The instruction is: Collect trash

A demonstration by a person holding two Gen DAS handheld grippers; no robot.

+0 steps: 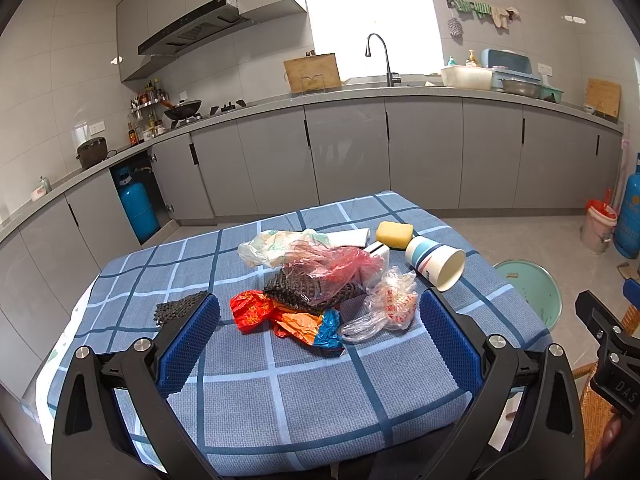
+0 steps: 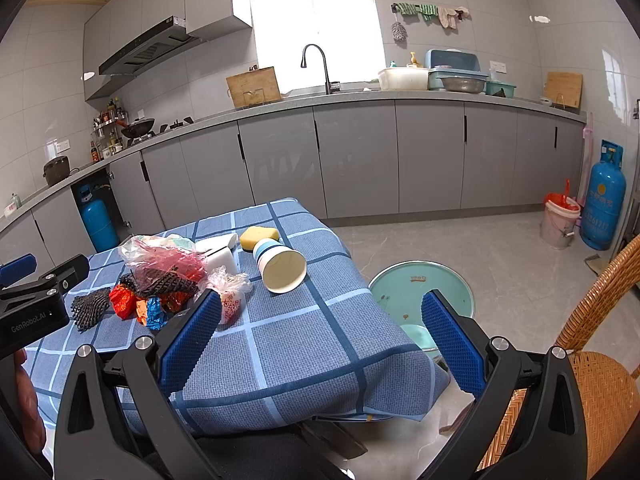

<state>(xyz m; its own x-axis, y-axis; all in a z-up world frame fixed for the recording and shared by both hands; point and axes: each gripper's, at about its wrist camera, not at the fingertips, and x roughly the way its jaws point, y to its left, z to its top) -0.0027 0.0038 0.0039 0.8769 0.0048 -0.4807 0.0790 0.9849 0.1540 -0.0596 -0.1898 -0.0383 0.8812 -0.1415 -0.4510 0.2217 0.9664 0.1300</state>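
Note:
A heap of trash lies on the blue checked tablecloth (image 1: 304, 392): a red and orange wrapper (image 1: 276, 316), black foam netting (image 1: 308, 290), a pink plastic bag (image 1: 332, 260), a clear bag with red print (image 1: 390, 302), a tipped paper cup (image 1: 436, 260), a yellow sponge (image 1: 394, 234). My left gripper (image 1: 320, 312) is open and empty, its fingers either side of the heap's near edge. My right gripper (image 2: 322, 312) is open and empty over the table's right edge, with the cup (image 2: 280, 266) and the heap (image 2: 160, 280) ahead to the left. A mint-green bin (image 2: 420, 292) stands on the floor beside the table.
A separate piece of black netting (image 1: 180, 306) lies left of the heap. A wicker chair (image 2: 600, 360) stands at the right. Grey kitchen cabinets (image 1: 348, 152) run along the back, with blue gas cylinders (image 2: 604, 196) and a white bucket (image 2: 560, 220) on the floor.

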